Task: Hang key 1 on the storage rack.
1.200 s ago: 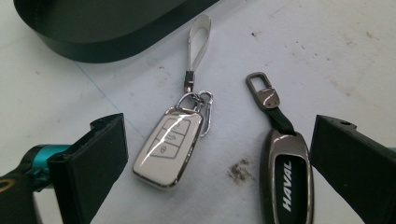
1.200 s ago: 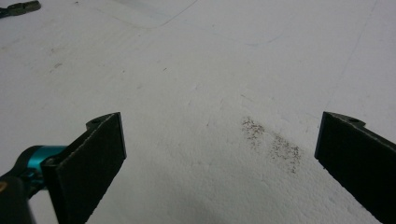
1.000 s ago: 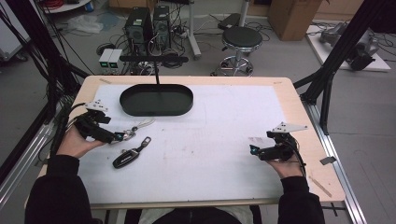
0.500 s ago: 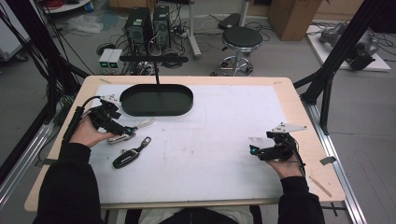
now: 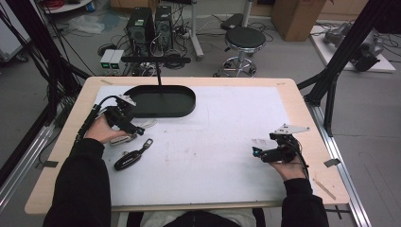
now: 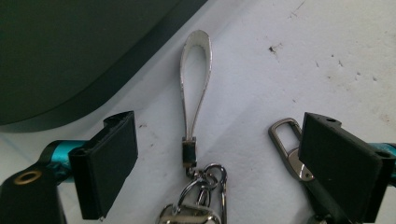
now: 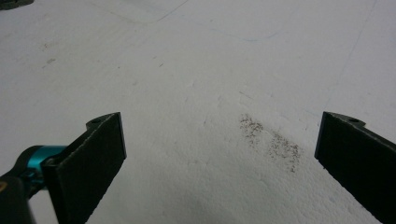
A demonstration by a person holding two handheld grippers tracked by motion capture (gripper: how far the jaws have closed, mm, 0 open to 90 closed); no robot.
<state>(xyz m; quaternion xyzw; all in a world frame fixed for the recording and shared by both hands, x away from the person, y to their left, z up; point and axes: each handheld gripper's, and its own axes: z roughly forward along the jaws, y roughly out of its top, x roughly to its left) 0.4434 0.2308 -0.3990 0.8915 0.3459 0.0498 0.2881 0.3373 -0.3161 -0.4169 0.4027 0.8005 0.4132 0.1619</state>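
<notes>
We see a worktop (image 5: 302, 109) with a white sheet on it. Past it, at twelve o'clock, a round black stool (image 5: 243, 38) stands on the grey floor. At eleven o'clock two black computer boxes (image 5: 151, 23) sit among loose cables. A brown cardboard box (image 5: 295, 12) stands at one o'clock.

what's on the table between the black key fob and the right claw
Nothing: in the high view the white sheet is bare from the fob to the right claw.
</notes>
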